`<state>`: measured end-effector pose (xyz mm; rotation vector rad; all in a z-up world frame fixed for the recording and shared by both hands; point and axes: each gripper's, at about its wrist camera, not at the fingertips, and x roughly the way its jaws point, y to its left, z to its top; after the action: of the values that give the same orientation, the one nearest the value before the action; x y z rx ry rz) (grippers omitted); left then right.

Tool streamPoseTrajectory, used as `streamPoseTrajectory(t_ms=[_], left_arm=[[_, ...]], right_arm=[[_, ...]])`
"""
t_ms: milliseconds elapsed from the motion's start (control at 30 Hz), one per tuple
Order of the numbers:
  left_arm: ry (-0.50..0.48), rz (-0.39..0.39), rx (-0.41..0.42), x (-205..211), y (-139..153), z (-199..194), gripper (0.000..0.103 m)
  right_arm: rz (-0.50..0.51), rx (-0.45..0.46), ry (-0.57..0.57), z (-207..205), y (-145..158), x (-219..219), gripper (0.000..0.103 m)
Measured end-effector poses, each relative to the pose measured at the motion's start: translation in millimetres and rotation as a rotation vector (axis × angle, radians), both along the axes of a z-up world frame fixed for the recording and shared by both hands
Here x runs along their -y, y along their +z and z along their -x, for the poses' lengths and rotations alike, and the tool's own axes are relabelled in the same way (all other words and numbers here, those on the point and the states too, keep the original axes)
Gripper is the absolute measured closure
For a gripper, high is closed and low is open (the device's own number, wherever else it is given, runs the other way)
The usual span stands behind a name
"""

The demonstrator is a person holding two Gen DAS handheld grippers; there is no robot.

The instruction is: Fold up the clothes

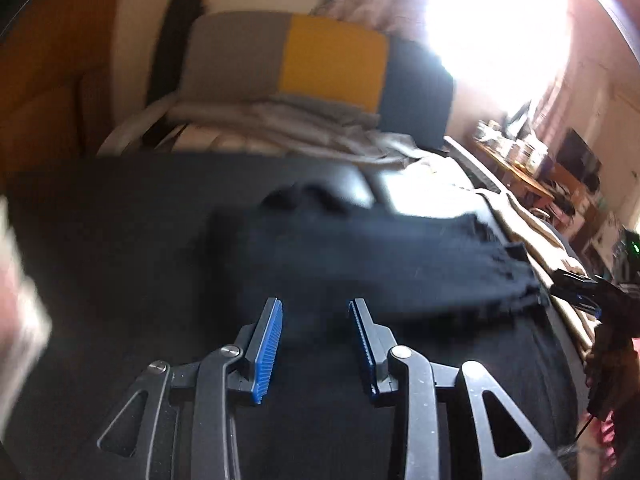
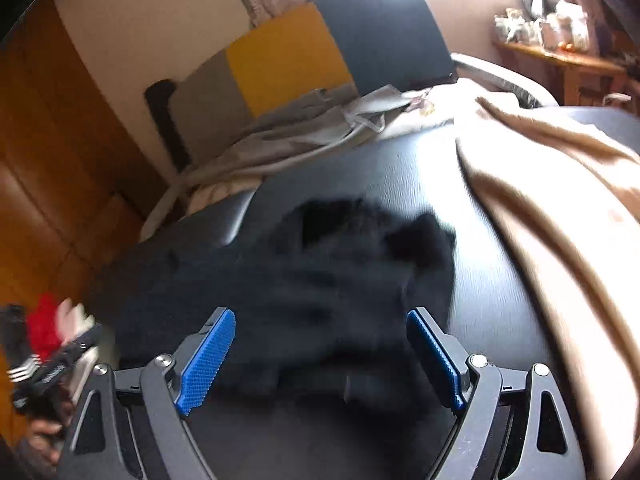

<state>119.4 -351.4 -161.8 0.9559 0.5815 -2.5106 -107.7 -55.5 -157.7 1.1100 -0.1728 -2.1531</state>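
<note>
The left gripper (image 1: 316,312) holds its jaws partly apart with nothing between the blue pads (image 1: 269,350); dark cloth lies under them, but whether they touch it I cannot tell. The right gripper (image 2: 320,324) has its jaws wide and empty, hanging over the dark navy garment (image 2: 320,276). That garment lies bunched on the black padded surface (image 2: 500,280), stretching from the jaws toward twelve o'clock; in the left wrist view it reaches from twelve toward three o'clock. A tan blanket (image 2: 560,200) lies at two o'clock of the right jaws. Beyond, at twelve o'clock, grey clothes (image 2: 304,124) are heaped before a grey, yellow and navy cushion (image 2: 288,60). Everything is blurred.
</note>
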Motion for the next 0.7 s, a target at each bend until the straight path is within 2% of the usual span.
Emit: streamPoseTrajectory(t_ms=[100, 200, 267, 367, 467, 567, 700], left_arm=[[0.074, -0.052, 0.012, -9.7, -12.9, -60.7, 0.068], [0.111, -0.092, 0.020, -16.2, -22.5, -103.3, 0.068], [0.113, -0.109, 0.034, -21.1, -28.8, -122.4, 0.068], [0.087, -0.141, 0.055, -33.1, -39.5, -145.0, 0.068], [0.045, -0.160, 0.055, -50.9, -45.0, -159.7, 0.068], [0.005, -0.197, 0.065, -64.6, -48.0, -171.3, 0.067], [-0.018, -0.243, 0.103, -79.4, -59.9, -183.2, 0.067]], right_arm=[[0.021, 0.063, 0.008, -39.9, -9.0, -48.4, 0.014], [0.026, 0.138, -0.020, -74.0, -26.0, -95.5, 0.014], [0.069, 0.203, -0.047, -94.6, -39.4, -125.8, 0.014], [0.177, 0.245, -0.053, -118.6, -50.5, -151.6, 0.014], [0.276, 0.303, 0.047, -133.2, -59.8, -153.9, 0.014], [0.300, 0.350, 0.133, -144.6, -65.5, -142.0, 0.014], [0.281, 0.379, 0.233, -155.9, -72.5, -124.2, 0.014]])
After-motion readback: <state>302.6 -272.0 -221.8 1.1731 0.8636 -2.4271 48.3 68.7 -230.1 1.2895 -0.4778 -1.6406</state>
